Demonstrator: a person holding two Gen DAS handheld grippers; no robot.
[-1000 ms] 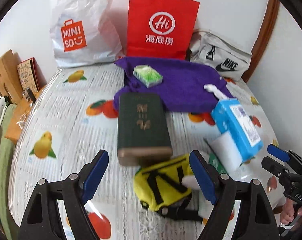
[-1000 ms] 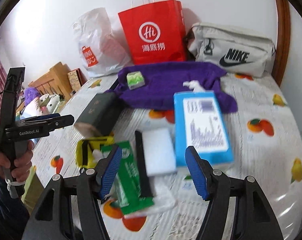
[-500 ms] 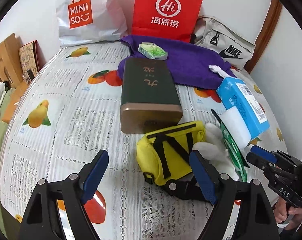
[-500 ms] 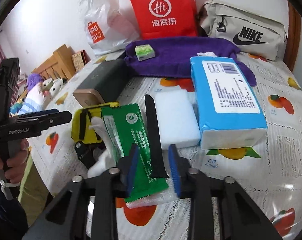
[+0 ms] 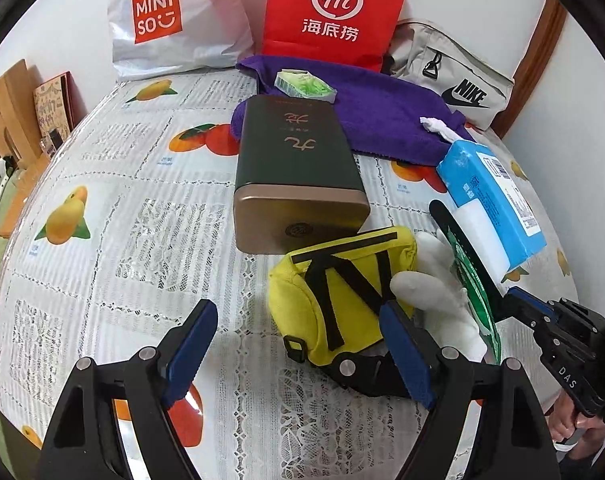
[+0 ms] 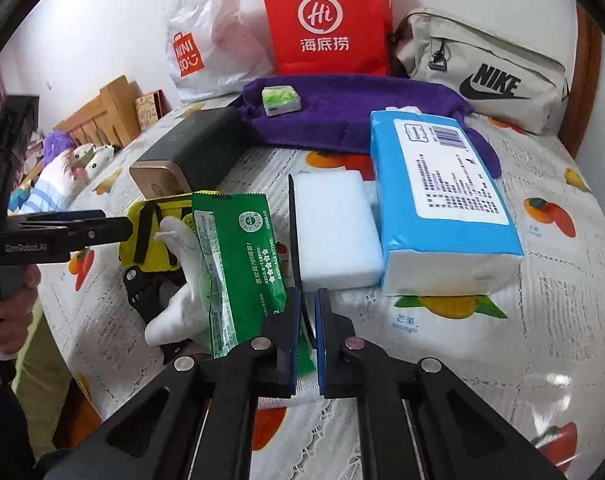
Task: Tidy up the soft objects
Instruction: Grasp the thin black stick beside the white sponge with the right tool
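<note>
- Left wrist view: a table (image 5: 102, 216) under a fruit-print lace cover stands against a white wall, with a white MINISO bag (image 5: 170, 20), a red paper bag (image 5: 334, 12) and a grey Nike pouch (image 5: 450, 76) at the back.
- A purple towel (image 5: 386, 116) lies before the bags; a dark green tin (image 5: 294, 160) rests partly on its near edge.
- The left claw (image 5: 298, 356) is spread wide, its right finger touching a yellow pouch (image 5: 334, 288); a white glove (image 5: 434, 296) lies just beside it.
- Right wrist view: the right claw (image 6: 305, 336) is pinched together on a thin black strip (image 6: 293, 224) standing between a green packet (image 6: 242, 256) and a white sponge (image 6: 334, 228).
- A blue tissue pack (image 6: 442, 200) lies against the sponge's right side.
</note>
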